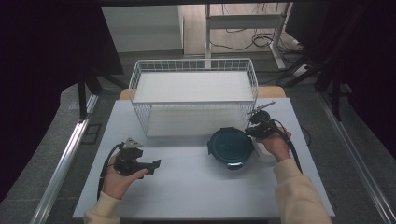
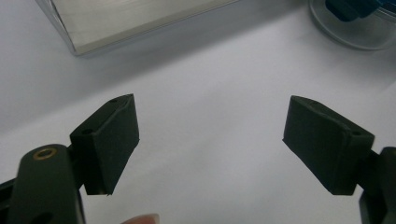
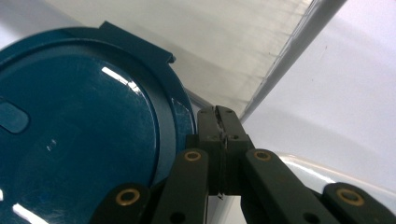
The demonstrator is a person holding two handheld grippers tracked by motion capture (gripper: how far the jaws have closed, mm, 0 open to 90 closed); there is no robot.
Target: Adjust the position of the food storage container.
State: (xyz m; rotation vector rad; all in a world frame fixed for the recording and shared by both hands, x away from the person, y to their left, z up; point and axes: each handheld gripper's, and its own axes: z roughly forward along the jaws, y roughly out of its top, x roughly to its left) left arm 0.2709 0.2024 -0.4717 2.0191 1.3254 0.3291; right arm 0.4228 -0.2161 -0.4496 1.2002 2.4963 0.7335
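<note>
Your left tool (image 1: 156,163) rests spread on the bench (image 1: 187,191), idle; right tool (image 3: 224,128), pressed together, meets the lid (image 3: 84,140) rim to shift it.

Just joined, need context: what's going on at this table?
A person works a handheld gripper in each hand at a white table. The right gripper has its jaws shut at the right edge of a round dark-blue lidded container, which sits in front of a white wire basket. Whether the jaws pinch the lid's rim I can't tell. The left gripper rests apart at the left, jaws open with nothing between them.
</note>
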